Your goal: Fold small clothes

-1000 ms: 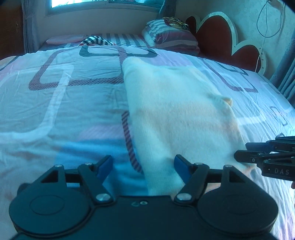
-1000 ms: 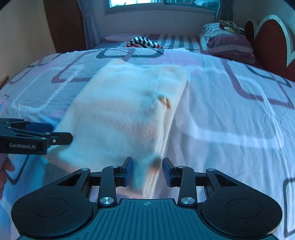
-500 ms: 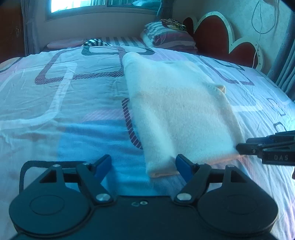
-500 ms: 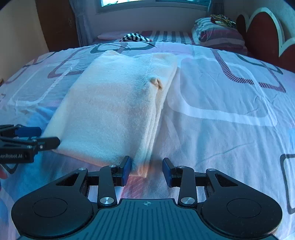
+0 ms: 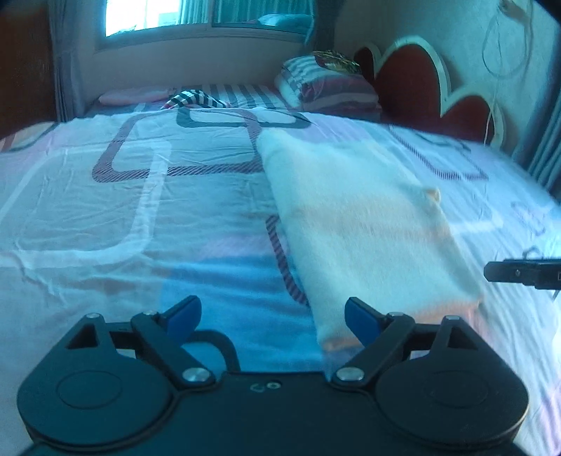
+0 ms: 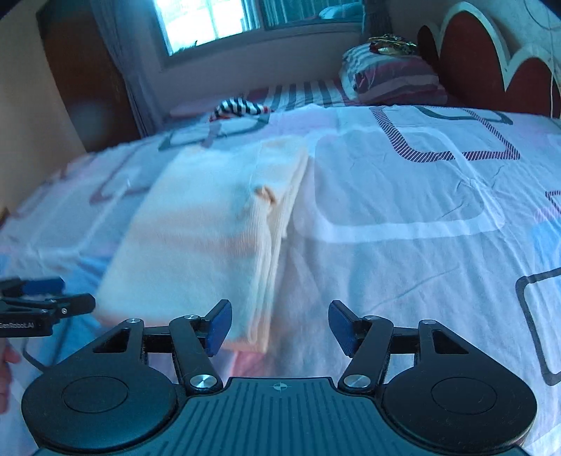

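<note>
A cream folded garment (image 5: 364, 228) lies flat on the patterned bedsheet; it also shows in the right wrist view (image 6: 210, 238). My left gripper (image 5: 268, 319) is open and empty, just short of the garment's near left corner. My right gripper (image 6: 278, 326) is open and empty, with the garment's near right corner between its fingers' line and just ahead. Each gripper shows at the edge of the other's view: the right gripper (image 5: 519, 272) and the left gripper (image 6: 45, 305).
The bedsheet (image 5: 122, 210) covers the bed. A striped black-and-white cloth (image 6: 240, 107) lies at the far side. Stacked pillows (image 5: 329, 87) sit by the red headboard (image 5: 420, 84). A window (image 6: 217, 21) is behind.
Both grippers have drawn back from the garment and risen a little. The right gripper's jaws have opened wider. The garment stays flat on the bed.
</note>
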The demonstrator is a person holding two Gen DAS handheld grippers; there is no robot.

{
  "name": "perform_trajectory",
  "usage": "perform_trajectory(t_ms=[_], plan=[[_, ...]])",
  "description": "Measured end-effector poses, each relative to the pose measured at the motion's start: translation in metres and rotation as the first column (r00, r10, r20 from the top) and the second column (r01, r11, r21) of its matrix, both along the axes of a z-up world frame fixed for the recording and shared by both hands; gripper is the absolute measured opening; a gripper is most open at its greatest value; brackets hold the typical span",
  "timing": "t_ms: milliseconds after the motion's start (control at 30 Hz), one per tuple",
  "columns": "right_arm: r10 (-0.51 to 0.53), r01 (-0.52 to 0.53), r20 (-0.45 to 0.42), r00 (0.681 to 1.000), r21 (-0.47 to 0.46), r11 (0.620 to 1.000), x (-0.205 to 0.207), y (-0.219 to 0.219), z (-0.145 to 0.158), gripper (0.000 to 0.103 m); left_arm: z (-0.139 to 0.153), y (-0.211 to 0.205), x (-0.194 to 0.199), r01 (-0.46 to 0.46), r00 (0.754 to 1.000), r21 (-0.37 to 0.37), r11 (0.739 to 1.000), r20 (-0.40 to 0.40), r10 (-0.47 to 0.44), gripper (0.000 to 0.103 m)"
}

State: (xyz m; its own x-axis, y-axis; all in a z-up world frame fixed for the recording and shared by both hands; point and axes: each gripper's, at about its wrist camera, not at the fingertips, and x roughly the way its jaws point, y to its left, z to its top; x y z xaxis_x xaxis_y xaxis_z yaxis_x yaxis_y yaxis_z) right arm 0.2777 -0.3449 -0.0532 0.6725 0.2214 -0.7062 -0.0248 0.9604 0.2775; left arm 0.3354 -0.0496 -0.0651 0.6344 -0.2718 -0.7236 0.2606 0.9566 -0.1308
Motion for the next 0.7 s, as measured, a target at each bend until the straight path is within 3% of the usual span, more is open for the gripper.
perform_trajectory(t_ms=[67, 167, 433, 533, 700], plan=[[-0.020, 0.019, 0.015, 1.000, 0.065, 0.998, 0.010, -0.009, 0.002, 0.061, 0.000, 0.004, 0.016, -0.018, 0.999, -0.050, 0.999, -0.030, 0.017, 0.078], [-0.040, 0.038, 0.008, 0.999, 0.184, 0.982, 0.036, -0.020, 0.001, 0.061, -0.001, 0.004, 0.040, -0.036, 0.998, -0.121, 0.992, -0.064, 0.028, 0.077], [-0.036, 0.054, -0.053, 0.998, 0.385, 0.921, 0.106, -0.043, -0.023, 0.061, -0.020, 0.010, 0.098, -0.094, 0.980, -0.328, 0.940, -0.198, 0.029, 0.074], [-0.012, 0.046, -0.077, 0.997, 0.461, 0.886, 0.119, -0.052, -0.036, 0.061, -0.028, 0.008, 0.111, -0.101, 0.973, -0.373, 0.923, -0.231, 0.013, 0.071], [0.034, 0.026, -0.099, 0.995, 0.555, 0.831, 0.130, -0.057, -0.050, 0.061, -0.034, 0.002, 0.127, -0.099, 0.970, -0.385, 0.918, -0.243, 0.002, 0.071]])
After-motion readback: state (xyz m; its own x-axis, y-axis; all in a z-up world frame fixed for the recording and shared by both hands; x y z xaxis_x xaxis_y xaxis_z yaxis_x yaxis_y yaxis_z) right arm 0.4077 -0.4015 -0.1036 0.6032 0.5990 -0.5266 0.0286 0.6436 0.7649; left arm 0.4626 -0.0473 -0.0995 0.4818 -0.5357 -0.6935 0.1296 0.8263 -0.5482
